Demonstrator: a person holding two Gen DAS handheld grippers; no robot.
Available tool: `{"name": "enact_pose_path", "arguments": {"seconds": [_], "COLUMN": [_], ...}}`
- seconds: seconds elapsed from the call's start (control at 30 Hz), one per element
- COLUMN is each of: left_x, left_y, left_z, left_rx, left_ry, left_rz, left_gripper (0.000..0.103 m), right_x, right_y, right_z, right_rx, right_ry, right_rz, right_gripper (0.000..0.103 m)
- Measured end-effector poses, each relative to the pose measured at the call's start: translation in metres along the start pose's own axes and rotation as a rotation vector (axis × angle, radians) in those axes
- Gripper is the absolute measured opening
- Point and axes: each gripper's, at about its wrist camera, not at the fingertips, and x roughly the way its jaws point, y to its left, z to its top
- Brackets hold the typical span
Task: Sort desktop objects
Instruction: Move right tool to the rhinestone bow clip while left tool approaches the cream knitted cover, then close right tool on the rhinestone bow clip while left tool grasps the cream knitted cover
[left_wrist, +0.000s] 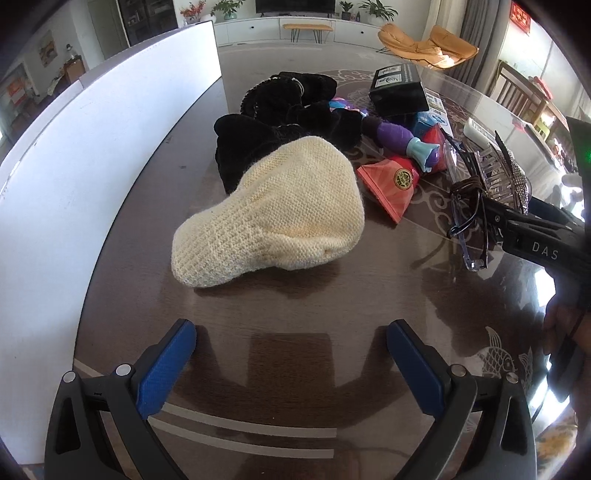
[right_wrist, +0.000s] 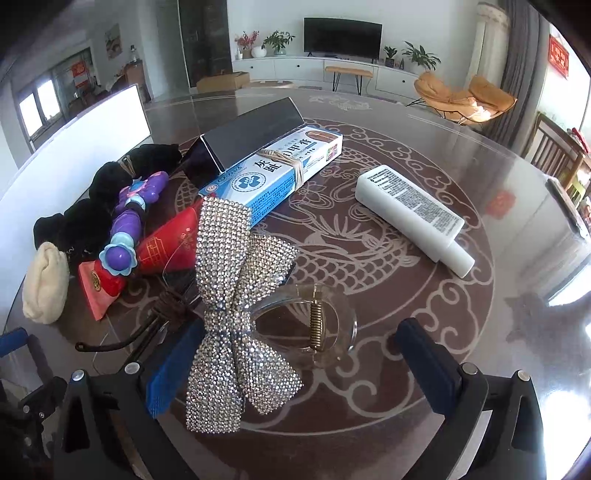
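A cream knitted hat (left_wrist: 273, 218) lies on the dark table ahead of my open, empty left gripper (left_wrist: 291, 354); it also shows at the left of the right wrist view (right_wrist: 46, 282). A rhinestone bow hair claw (right_wrist: 240, 314) sits between the open jaws of my right gripper (right_wrist: 299, 354), against the left pad; I cannot tell whether it rests on the table. It also shows in the left wrist view (left_wrist: 506, 177). Beside it lie glasses (left_wrist: 467, 225), a purple toy (right_wrist: 127, 229), a red tube (right_wrist: 162, 247), black hair scrunchies (left_wrist: 288, 122) and a white bottle (right_wrist: 413, 218).
A white board (left_wrist: 92, 155) stands along the table's left side. A blue-and-white box (right_wrist: 273, 177) and a black box (right_wrist: 247, 136) lie behind the pile. Chairs stand at the far right of the table (right_wrist: 406, 406).
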Motion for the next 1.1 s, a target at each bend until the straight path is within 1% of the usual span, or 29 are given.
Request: {"name": "enact_pose_path", "arguments": {"seconds": [0.03,0.07,0.1,0.13,0.17,0.27,0.3,0.33,0.4,0.43,0.53,0.57,0.6,0.67,0.7,0.73,0.8,0.83,0.87,0.9,0.93,0.97,1.0,1.03,1.07,1.1], "left_x": [0.0,0.0,-0.002,-0.004,-0.006,-0.01,-0.007,-0.003,0.007,0.008,-0.005,-0.01,-0.014,-0.015,-0.015,-0.014,-0.002,0.005,0.016,0.017,0.017,0.016,0.013,0.012,0.012,0.012], "left_y": [0.005,0.01,0.013,0.017,0.021,0.025,0.022,0.019,0.006,0.002,-0.005,-0.006,-0.007,-0.002,0.002,0.008,0.011,0.01,0.002,-0.004,-0.006,-0.006,-0.005,-0.006,-0.005,-0.003], "left_z": [0.004,0.008,0.012,0.016,0.021,0.039,0.044,0.048,0.048,0.045,0.029,0.025,0.02,0.024,0.028,0.033,0.042,0.045,0.044,0.043,0.042,0.041,0.041,0.04,0.039,0.036], "left_rx": [0.025,0.047,0.069,0.083,0.088,0.097,0.111,0.13,0.18,0.204,0.279,0.3,0.308,0.281,0.249,0.207,0.142,0.128,0.121,0.126,0.121,0.103,0.085,0.082,0.079,0.07], "left_ry": [0.003,-0.005,-0.023,-0.044,-0.066,-0.129,-0.141,-0.139,-0.101,-0.077,-0.055,-0.058,-0.071,-0.096,-0.101,-0.097,-0.055,-0.018,0.017,0.001,-0.017,-0.027,-0.04,-0.047,-0.049,-0.055], "left_rz": [0.008,0.031,0.058,0.067,0.057,-0.014,-0.022,-0.022,-0.021,-0.039,-0.18,-0.193,-0.166,-0.101,-0.093,-0.104,-0.136,-0.119,-0.077,-0.036,-0.021,-0.035,-0.04,-0.026,-0.012,-0.016], "left_gripper": [0.103,0.103,0.103,0.103,0.103,0.103,0.103,0.103,0.103,0.103,0.096,0.096,0.096,0.096,0.096,0.096,0.096,0.096,0.096,0.095,0.091,0.073,0.05,0.04,0.039,0.038], "right_x": [0.0,0.0,0.0,0.0,0.001,0.0,0.0,0.0,0.0,0.0,0.0,0.0,0.0,0.0,-0.001,-0.001,-0.001,-0.001,-0.001,-0.001,-0.001,0.0,0.0,-0.001,-0.003,-0.007], "right_y": [-0.001,-0.001,-0.001,-0.001,-0.001,-0.001,-0.001,-0.001,-0.001,-0.001,-0.001,-0.001,-0.001,-0.001,-0.001,-0.001,-0.001,0.0,-0.001,-0.001,0.0,-0.002,-0.003,-0.007,-0.013,-0.018], "right_z": [0.0,0.0,0.0,0.0,0.0,-0.001,-0.001,-0.001,-0.001,-0.001,-0.001,-0.001,-0.001,-0.001,-0.001,-0.001,-0.001,-0.001,-0.001,-0.001,-0.001,0.001,0.002,0.004,0.004,0.005], "right_rx": [0.0,0.0,0.0,0.0,0.0,0.0,0.0,0.0,0.0,0.0,0.0,0.0,0.0,0.0,0.0,0.0,0.0,0.0,0.0,0.0,-0.008,-0.035,-0.056,-0.054,-0.029,0.006], "right_ry": [-0.001,-0.001,0.0,-0.001,-0.001,-0.001,-0.001,-0.001,-0.001,-0.001,-0.001,-0.001,-0.001,-0.001,-0.001,-0.001,-0.001,-0.001,-0.001,-0.001,0.0,0.017,0.043,0.068,0.081,0.077], "right_rz": [0.0,0.0,0.0,0.0,0.0,0.0,0.0,0.0,0.0,0.0,0.0,0.0,0.0,0.0,0.0,0.0,0.0,0.0,0.0,0.001,0.005,0.026,0.049,0.06,0.078,0.112], "right_gripper": [0.103,0.103,0.103,0.103,0.103,0.103,0.103,0.103,0.103,0.103,0.103,0.103,0.103,0.103,0.103,0.103,0.103,0.103,0.103,0.103,0.103,0.103,0.103,0.103,0.103,0.103]}}
